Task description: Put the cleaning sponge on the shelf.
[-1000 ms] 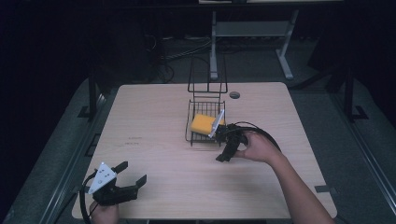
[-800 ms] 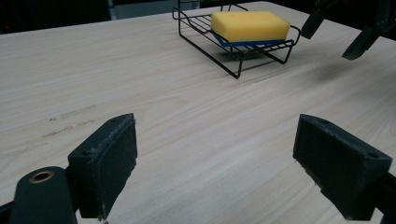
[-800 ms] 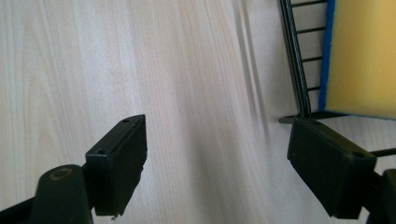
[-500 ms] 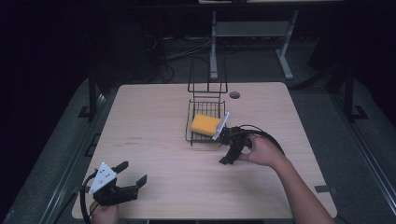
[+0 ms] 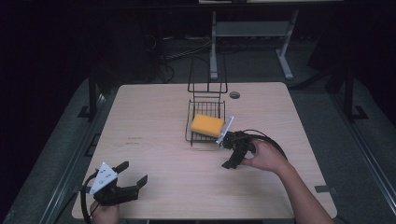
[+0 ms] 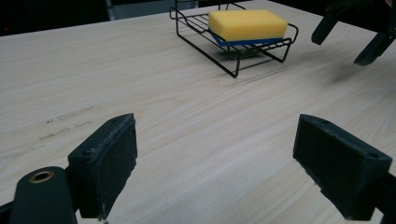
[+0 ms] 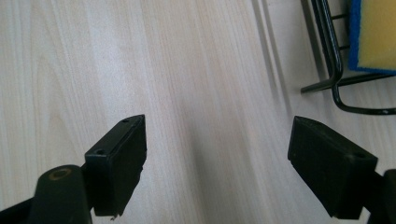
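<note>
Setting: a lab or test room, by my reading. My work surface is a plain light-wood table [image 5: 154, 116] with a round cable port [image 5: 235, 95] near its far edge, standing on grey floor [image 5: 355, 154]. Surroundings are dark; loose cables [image 5: 182, 49] lie on the floor behind, beside the grey metal legs of a second bench [image 5: 252, 30]. Black stand posts [image 5: 92, 88] flank the table on both sides. No household furnishing anywhere in my sight

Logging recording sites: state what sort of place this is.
Probably a lab or recording workspace, not a kitchen. A bare wooden table stands in a dark room, with loose cables and metal stand legs on the floor behind it. The table carries a wire rack holding a yellow sponge.
</note>
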`<state>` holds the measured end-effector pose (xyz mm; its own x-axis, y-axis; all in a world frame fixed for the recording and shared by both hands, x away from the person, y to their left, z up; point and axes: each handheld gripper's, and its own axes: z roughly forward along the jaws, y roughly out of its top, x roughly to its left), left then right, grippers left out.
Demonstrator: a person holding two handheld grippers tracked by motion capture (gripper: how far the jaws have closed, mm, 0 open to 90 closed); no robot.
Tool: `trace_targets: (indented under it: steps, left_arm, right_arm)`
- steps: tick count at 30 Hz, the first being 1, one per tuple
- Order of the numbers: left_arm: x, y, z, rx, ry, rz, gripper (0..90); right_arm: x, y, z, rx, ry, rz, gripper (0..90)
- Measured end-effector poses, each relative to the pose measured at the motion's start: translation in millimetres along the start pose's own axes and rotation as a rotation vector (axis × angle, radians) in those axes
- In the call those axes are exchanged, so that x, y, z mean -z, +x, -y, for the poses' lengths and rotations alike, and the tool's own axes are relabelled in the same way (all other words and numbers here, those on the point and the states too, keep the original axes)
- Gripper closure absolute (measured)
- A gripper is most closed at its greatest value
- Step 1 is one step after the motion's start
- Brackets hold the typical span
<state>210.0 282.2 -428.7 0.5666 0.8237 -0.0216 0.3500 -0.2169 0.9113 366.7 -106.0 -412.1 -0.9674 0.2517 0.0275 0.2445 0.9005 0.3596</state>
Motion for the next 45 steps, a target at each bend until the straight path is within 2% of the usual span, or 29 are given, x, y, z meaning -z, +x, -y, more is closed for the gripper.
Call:
trace_targets:
  steps: [31, 45]
  left_arm:
    - [-1.8, -0.5, 0.1, -0.006, 0.01, -0.003, 12.9]
    - [1.4, -2.0, 1.4, -0.01, 0.013, -0.007, 13.0]
  right_arm:
    - [6.9, 9.5, 43.5, -0.073, -0.042, 0.02, 19.0]
    - [15.3, 11.7, 56.8, -0.092, -0.054, 0.037, 19.0]
